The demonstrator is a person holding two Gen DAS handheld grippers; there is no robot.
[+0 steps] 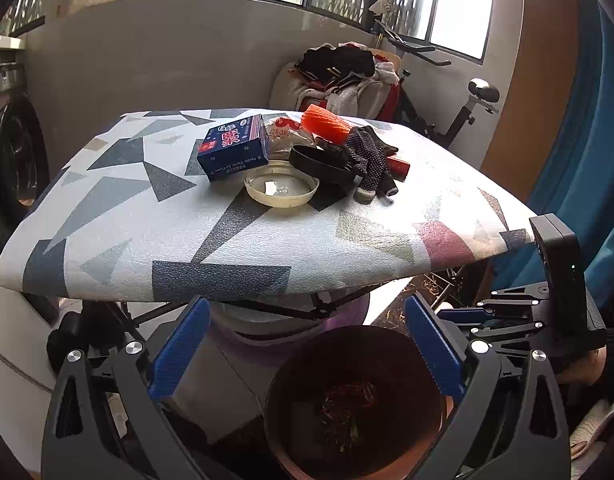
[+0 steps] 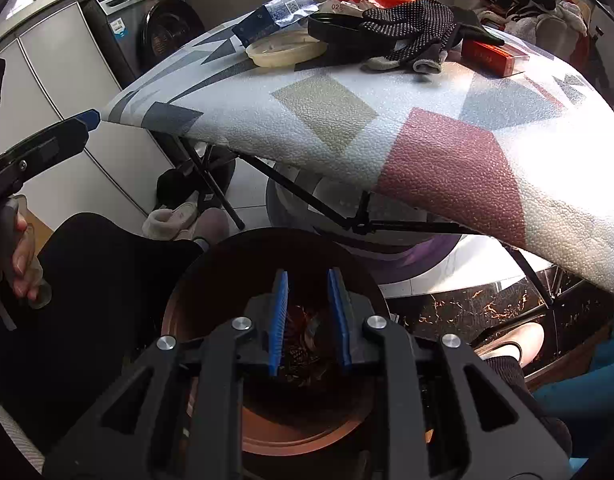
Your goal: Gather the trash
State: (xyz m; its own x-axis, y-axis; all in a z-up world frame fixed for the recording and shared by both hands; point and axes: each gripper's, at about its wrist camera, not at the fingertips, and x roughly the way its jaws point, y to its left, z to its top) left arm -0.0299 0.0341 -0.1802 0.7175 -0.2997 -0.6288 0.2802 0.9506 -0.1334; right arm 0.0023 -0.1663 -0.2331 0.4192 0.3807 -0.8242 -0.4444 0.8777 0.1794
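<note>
Blue pads on my left gripper (image 1: 305, 354) stand wide apart and empty, above a brown bin (image 1: 291, 432). My right gripper (image 2: 309, 320) is open only narrowly, holding nothing, over the same bin. Trash sits on the patterned table (image 1: 147, 240): a blue box (image 1: 233, 146), pale lid (image 1: 281, 189), dotted glove (image 1: 369, 164). Only the right view shows a washer (image 2: 155, 28) and red box (image 2: 493, 56). A wrapper (image 2: 341, 2) reads "028".

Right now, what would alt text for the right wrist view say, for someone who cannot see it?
The right gripper, slightly open and holding nothing, hangs over a brown bin with debris inside. Above it, a patterned table carries a dotted glove, a beige lid and a red box.
</note>
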